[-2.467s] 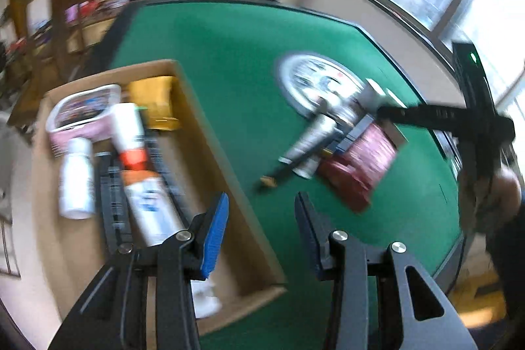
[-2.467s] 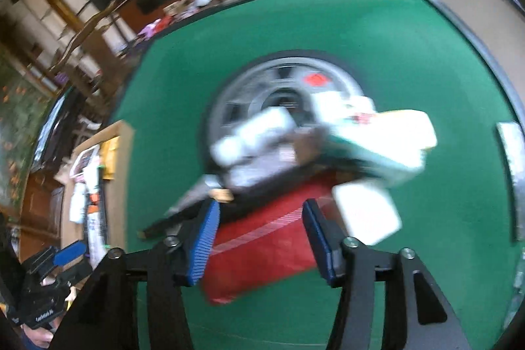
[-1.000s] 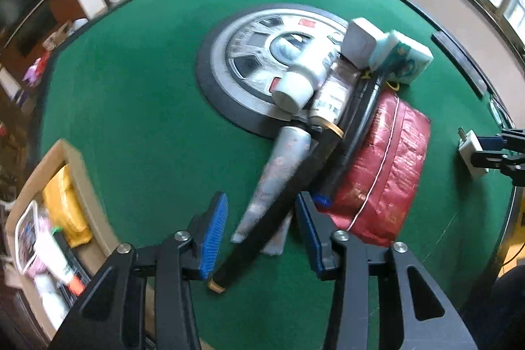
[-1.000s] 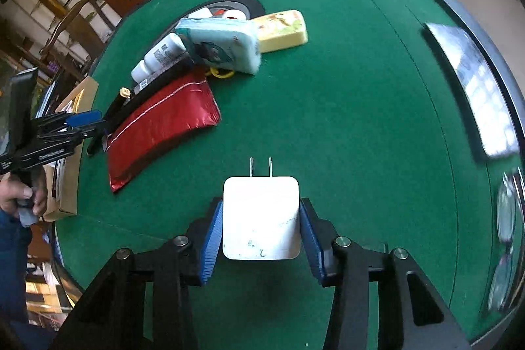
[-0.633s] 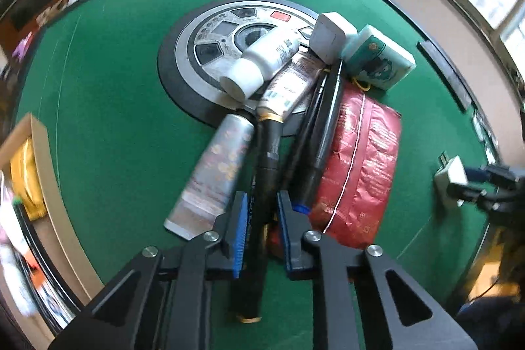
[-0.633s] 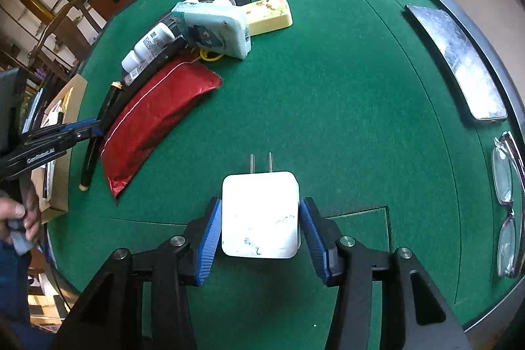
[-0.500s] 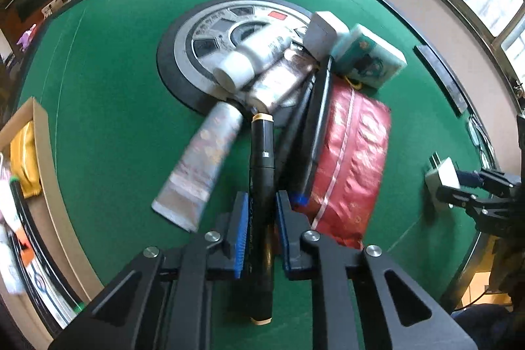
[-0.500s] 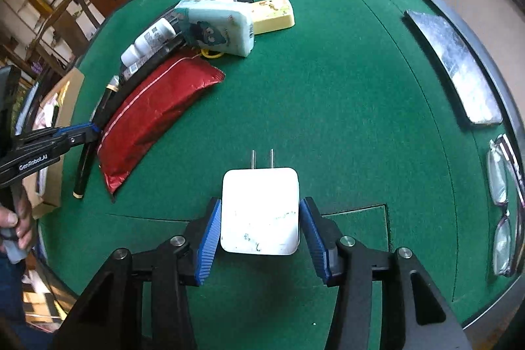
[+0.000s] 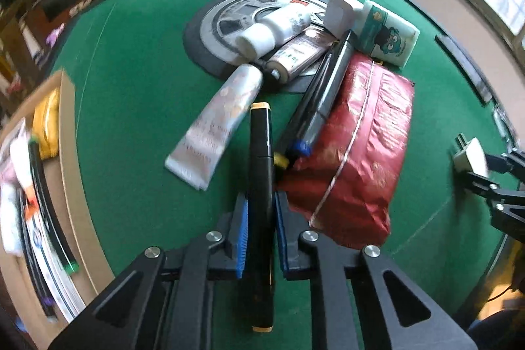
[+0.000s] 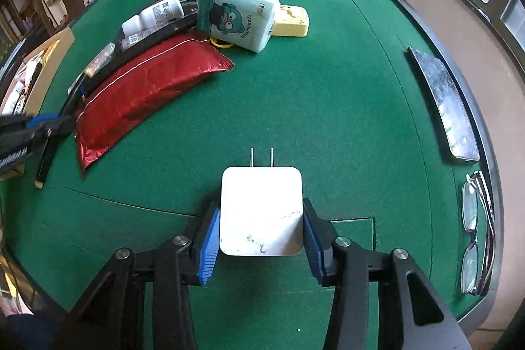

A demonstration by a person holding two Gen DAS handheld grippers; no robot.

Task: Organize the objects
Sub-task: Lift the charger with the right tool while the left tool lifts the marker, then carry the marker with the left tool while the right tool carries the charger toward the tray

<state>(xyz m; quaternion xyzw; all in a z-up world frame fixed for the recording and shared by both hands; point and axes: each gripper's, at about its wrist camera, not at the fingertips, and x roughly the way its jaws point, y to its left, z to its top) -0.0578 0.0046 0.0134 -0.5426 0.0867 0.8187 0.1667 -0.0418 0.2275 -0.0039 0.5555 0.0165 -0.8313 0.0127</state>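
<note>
My left gripper (image 9: 259, 209) is shut on a black marker (image 9: 260, 146) with tan end caps, held lengthwise between the blue pads above the green table. Beyond it lies a pile: a silver tube (image 9: 220, 120), black pens (image 9: 325, 87), a red pouch (image 9: 354, 153), a white bottle (image 9: 275, 28) and a tissue pack (image 9: 384, 31). My right gripper (image 10: 261, 218) holds a white plug charger (image 10: 261, 202), prongs pointing away; its jaws are closing and the pads press on the charger's sides. In the left wrist view that charger (image 9: 469, 154) shows at the right edge.
An open cardboard box (image 9: 70, 153) with bottles and packets stands at the table's left edge. A round grey disc (image 9: 210, 28) lies under the pile. Near the right rim lie a dark flat device (image 10: 443, 100) and glasses (image 10: 475, 218). A yellow item (image 10: 292, 22) sits behind the tissue pack.
My left gripper came over from the box to the pile, shut on the black marker and drew it away from the other pens. The right gripper took the white charger and keeps hold of it.
</note>
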